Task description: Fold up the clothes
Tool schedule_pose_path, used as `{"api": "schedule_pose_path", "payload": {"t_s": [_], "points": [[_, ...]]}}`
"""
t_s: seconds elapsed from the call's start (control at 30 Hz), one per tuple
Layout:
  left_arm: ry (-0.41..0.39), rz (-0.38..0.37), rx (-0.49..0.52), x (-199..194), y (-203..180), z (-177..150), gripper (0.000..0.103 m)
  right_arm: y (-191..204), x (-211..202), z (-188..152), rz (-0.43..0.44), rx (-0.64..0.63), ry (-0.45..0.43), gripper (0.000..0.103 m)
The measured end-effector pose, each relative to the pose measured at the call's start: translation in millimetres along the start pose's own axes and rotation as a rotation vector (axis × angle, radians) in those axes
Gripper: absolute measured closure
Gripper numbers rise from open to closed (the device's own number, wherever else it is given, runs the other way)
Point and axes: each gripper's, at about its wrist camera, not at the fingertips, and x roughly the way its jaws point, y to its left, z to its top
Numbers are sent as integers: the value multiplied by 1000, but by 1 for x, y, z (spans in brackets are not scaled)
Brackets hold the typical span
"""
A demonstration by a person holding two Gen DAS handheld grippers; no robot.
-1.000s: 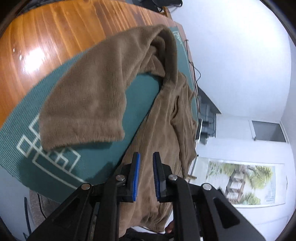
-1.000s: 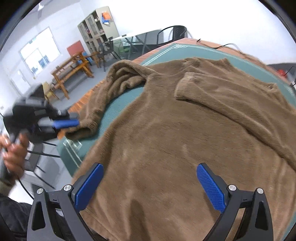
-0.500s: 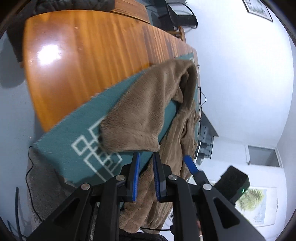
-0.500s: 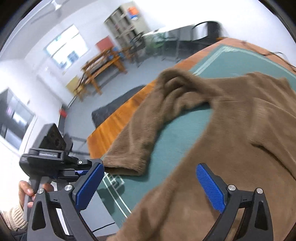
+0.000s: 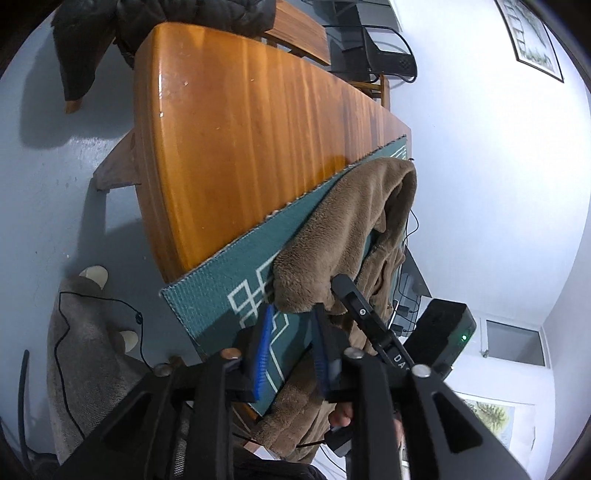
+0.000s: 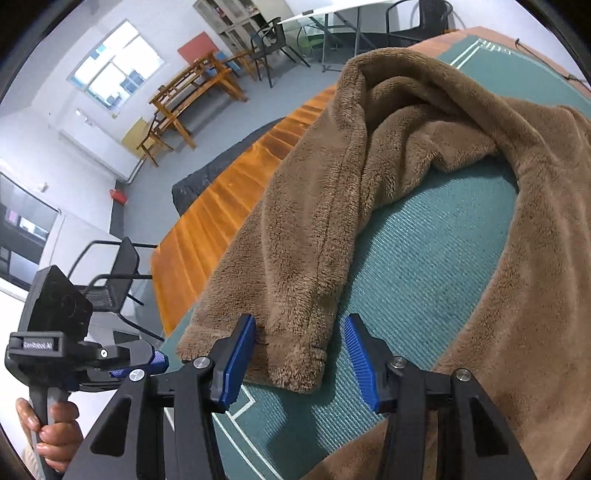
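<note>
A brown fleece garment [image 6: 461, 155] lies on a green mat [image 6: 424, 266] on the wooden table. One sleeve [image 6: 295, 258] runs toward me and its cuff [image 6: 288, 365] lies flat on the mat. My right gripper [image 6: 299, 358] is open with its jaws on either side of the cuff. My left gripper [image 5: 291, 347] is open just short of the same cuff [image 5: 299, 280], at the mat's corner. The left gripper also shows in the right wrist view [image 6: 136, 363], left of the cuff. The right gripper's finger [image 5: 354, 302] shows in the left wrist view, lying on the cuff.
The orange wooden table [image 5: 240, 140] extends past the mat, with its edge close to the cuff. A dark jacket [image 5: 147, 33] hangs on a chair beyond the table. A black chair [image 6: 114, 277] stands beside the table. Cables [image 5: 92, 314] trail over a grey fabric on the floor.
My right gripper has swung left from the garment's body to the sleeve cuff and narrowed around it. My left gripper has pulled back toward the mat's corner and opened a little.
</note>
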Motion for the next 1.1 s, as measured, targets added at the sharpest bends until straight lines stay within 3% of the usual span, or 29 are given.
{"api": "schedule_pose_path", "payload": {"t_s": [0.07, 0.13, 0.2, 0.3, 0.4, 0.7, 0.93, 1.1], "points": [[11, -5, 0, 6, -3, 0, 73, 5, 2, 1, 1, -36, 10, 50], [23, -11, 3, 13, -6, -1, 73, 11, 6, -2, 28, -71, 33, 63], [31, -19, 9, 18, -10, -2, 73, 14, 7, -4, 37, -94, 41, 67], [36, -28, -1, 21, -11, -4, 66, 9, 5, -4, 97, -48, 31, 72], [31, -67, -49, 23, -8, -7, 54, 2, -1, -1, 184, 35, 9, 73], [-44, -209, -206, 26, 0, -13, 24, 27, -16, 12, 307, 75, -45, 73], [-6, -339, -316, 51, 0, -6, 21, 32, -21, 5, 340, 72, -60, 73], [17, -328, -324, 62, -6, -3, 20, 30, -27, -8, 332, 47, -57, 73]]}}
